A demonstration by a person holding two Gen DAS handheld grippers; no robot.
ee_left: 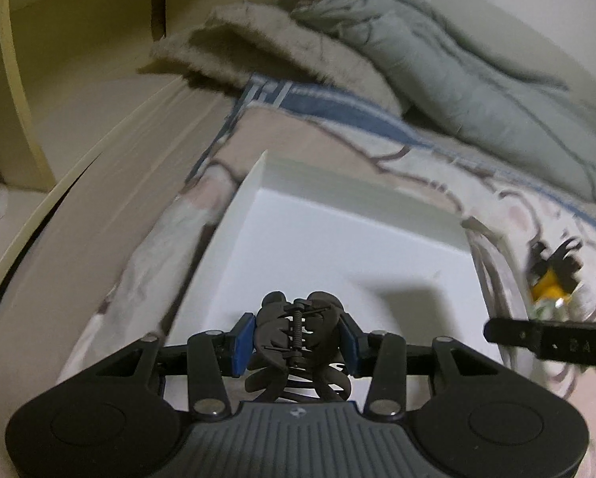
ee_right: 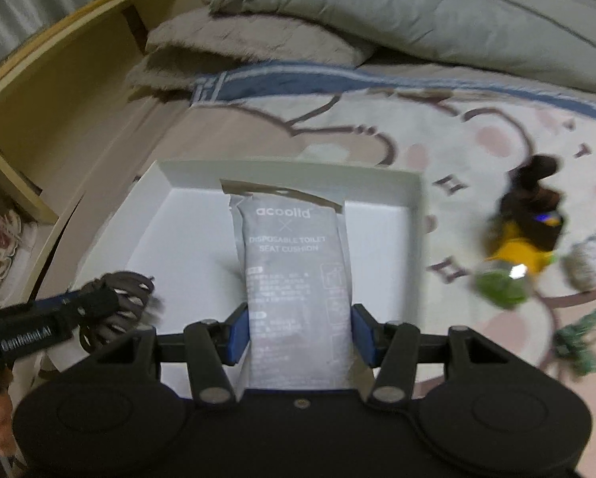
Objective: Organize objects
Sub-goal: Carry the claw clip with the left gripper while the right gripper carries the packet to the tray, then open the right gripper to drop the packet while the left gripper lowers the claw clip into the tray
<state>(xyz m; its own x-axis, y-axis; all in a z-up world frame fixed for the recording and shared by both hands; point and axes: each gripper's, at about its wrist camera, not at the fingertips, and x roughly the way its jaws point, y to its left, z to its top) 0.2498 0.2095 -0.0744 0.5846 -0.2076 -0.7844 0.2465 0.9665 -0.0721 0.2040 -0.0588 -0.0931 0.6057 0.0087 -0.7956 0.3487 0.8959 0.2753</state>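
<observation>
On the left, the left gripper (ee_left: 296,342) has its fingers clamped on 1 dark hair claw clip (ee_left: 298,342), the blue pads pressing both sides of it. The white box (ee_left: 258,183) lies on the bed directly below and ahead of those fingers, its floor bare in this view. To the right, the right gripper (ee_right: 299,334) holds 1 grey toilet seat cushion packet (ee_right: 294,271), fingers closed against its 2 long edges; the packet sticks forward beyond the fingertips over the same box. Further right of those fingers, on the patterned blanket (ee_right: 377,135), sits a loose cluster: 1 yellow item with a dark clip on it (ee_right: 528,219), 1 green item (ee_right: 501,286), 1 pale round item (ee_right: 588,263) and another greenish bit at the edge, too blurred to name.

Risks, as I judge them: both grippers hang over 1 box at once, so they could knock together and jar a grip loose. The packet is thin and slippery-looking, held only near its lower part, so it may tilt or slide out. The claw clip, if dropped from a height, could bounce over the low wall onto the bedding.
</observation>
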